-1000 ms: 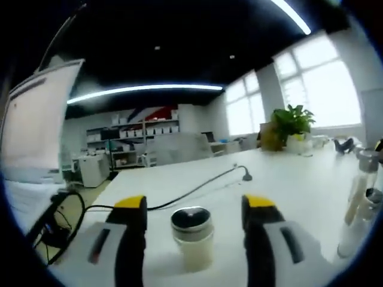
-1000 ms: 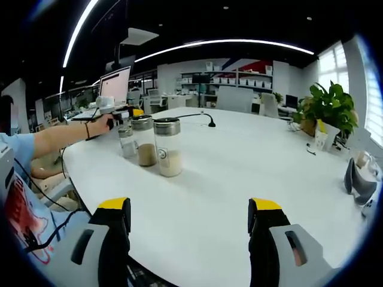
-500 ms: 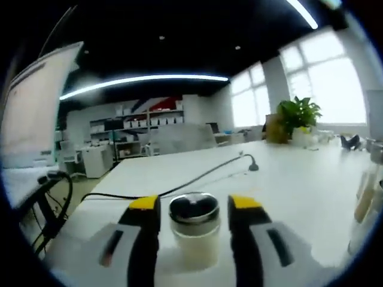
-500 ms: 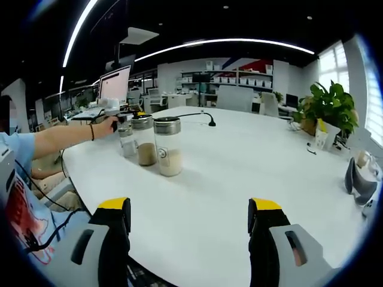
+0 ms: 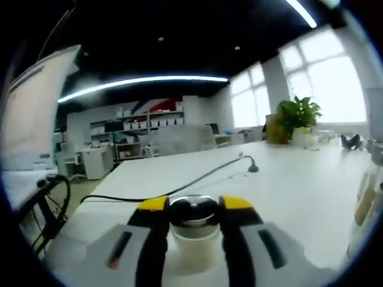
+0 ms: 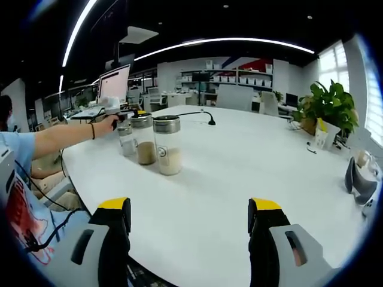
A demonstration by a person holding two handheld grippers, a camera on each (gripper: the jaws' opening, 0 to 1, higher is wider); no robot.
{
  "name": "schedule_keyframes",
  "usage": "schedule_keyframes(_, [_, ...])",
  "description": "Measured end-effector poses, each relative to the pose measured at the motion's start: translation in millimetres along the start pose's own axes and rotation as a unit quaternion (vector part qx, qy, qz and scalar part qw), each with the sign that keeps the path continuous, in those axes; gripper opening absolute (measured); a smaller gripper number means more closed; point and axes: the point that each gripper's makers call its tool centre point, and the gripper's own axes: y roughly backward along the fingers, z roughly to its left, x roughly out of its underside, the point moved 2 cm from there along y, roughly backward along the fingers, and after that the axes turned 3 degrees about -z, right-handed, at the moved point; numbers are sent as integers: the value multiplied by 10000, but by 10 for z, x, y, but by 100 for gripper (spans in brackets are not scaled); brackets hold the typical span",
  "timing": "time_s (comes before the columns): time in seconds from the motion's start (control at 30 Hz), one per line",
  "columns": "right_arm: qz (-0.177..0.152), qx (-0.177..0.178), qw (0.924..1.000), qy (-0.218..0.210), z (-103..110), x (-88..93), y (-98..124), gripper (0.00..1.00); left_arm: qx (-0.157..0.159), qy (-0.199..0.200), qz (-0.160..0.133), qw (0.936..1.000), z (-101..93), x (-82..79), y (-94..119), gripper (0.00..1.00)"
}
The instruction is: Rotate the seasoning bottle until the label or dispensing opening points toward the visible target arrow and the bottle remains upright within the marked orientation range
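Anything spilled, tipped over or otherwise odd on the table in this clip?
Nothing stands out. The small metal-capped seasoning bottle stands upright between the left gripper jaws; the taller clear jars stand upright on the white table, with no spills visible.

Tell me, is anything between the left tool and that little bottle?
Nothing visible is. The left tool already has its jaws closed against both sides of the bottle, just under its metal cap, on the white table.
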Motion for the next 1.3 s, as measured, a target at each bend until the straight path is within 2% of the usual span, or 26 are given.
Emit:
schedule_keyframes(0.17, [27, -27, 10000, 2, 19, 7, -20, 82, 164, -222, 11, 9996, -100, -57, 33, 34])
schedule_keyframes(0.3, [18, -38, 10000, 18, 30, -1, -21, 82, 269, -169, -160, 9994, -107, -219, 114, 34])
schedule_keyframes(0.53, [24, -21, 10000, 19, 25, 3, -15, 82, 245, 16, -266, 9993, -42, -434, 282, 34])
schedule_keyframes(0.73, [23, -26, 10000, 19, 28, -1, -20, 82, 311, -44, -366, 9988, -127, -613, 498, 34])
schedule_keyframes(0.87, [49, -27, 10000, 27, 36, 8, -32, 82, 447, 356, -583, 9967, -210, -731, 686, 34])
schedule_keyframes(1.0, [37, -57, 10000, 57, 64, 1, -29, 82, 489, -123, -522, 9974, -315, -733, 849, 34])
schedule_keyframes(1.13, [50, -39, 10000, 52, 57, 7, -27, 82, 591, -144, -518, 9968, -454, -730, 1023, 34])
schedule_keyframes(1.2, [51, -24, 10000, 53, 51, 6, -26, 82, 634, -86, -498, 9967, -509, -714, 1094, 34])
schedule_keyframes(1.27, [46, -27, 10000, 57, 52, 3, -26, 82, 561, 150, -480, 9972, -567, -695, 1189, 34])
schedule_keyframes(1.3, [49, -35, 10000, 61, 55, 3, -25, 82, 596, 97, -516, 9968, -622, -699, 1243, 34])
